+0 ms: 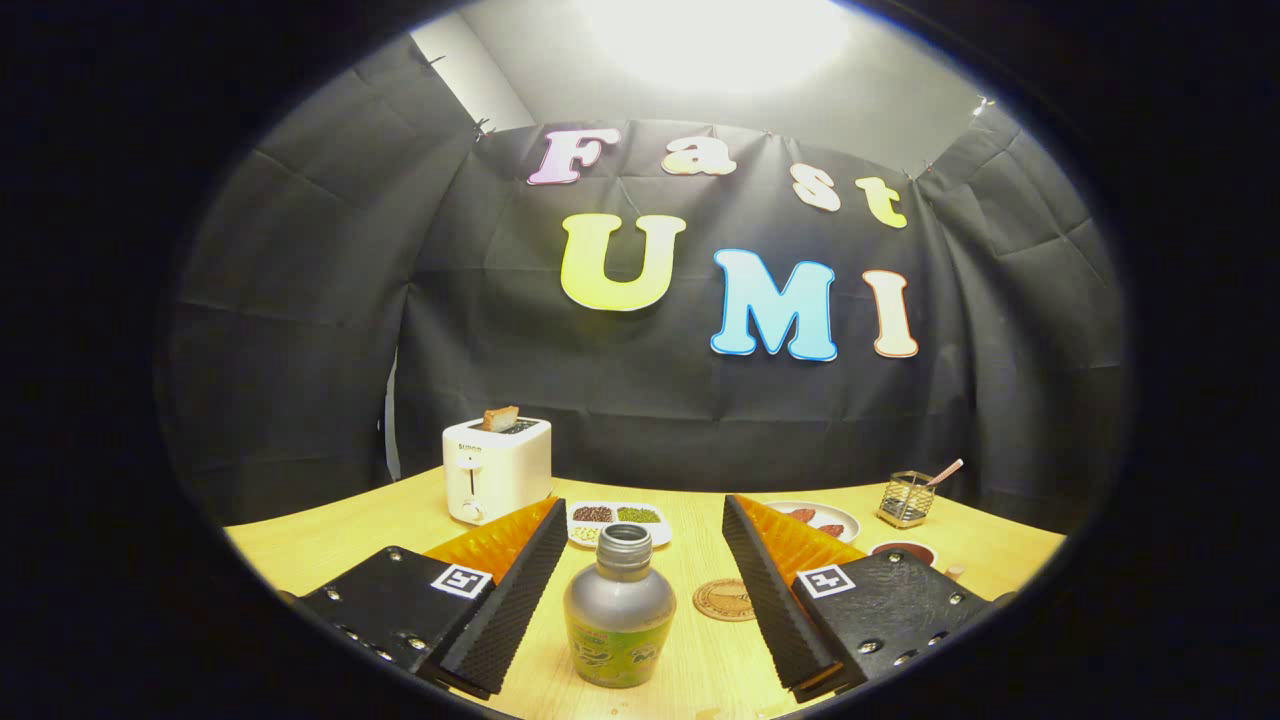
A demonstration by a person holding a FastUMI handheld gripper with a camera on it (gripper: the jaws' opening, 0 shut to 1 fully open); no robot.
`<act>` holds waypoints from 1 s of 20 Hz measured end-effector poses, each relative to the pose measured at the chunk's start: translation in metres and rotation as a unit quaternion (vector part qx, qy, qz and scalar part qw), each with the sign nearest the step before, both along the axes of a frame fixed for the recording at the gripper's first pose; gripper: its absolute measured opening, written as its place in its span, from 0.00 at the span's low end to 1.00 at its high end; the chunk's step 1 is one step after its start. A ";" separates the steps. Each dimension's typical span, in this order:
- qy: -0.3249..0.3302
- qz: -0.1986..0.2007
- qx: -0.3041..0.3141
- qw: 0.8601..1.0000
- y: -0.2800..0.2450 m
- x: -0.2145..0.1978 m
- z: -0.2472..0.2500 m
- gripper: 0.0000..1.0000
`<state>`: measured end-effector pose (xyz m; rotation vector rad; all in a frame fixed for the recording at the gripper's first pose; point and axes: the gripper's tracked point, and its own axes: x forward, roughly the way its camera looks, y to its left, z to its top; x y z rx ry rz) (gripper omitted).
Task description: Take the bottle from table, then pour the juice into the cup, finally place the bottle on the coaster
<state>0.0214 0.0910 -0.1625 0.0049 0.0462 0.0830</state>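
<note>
A small grey bottle (620,612) with a green label and an open neck stands upright on the wooden table (340,535), between my two fingers and near their base. My gripper (640,525) is open, with a gap on each side of the bottle, touching neither finger. A round brown coaster (726,600) lies flat just right of the bottle, close to the inner face of the right finger. A dark cup (905,553) sits beyond the right finger, partly hidden by it.
A white toaster (495,468) with a slice of bread stands at the back left. A divided dish (618,520) of beans lies ahead between the fingertips, a plate (822,520) with red pieces to its right, and a wire holder (906,498) with a spoon at the far right.
</note>
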 end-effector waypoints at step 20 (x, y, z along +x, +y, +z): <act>0.041 0.020 0.012 0.999 0.017 0.013 -0.071 0.84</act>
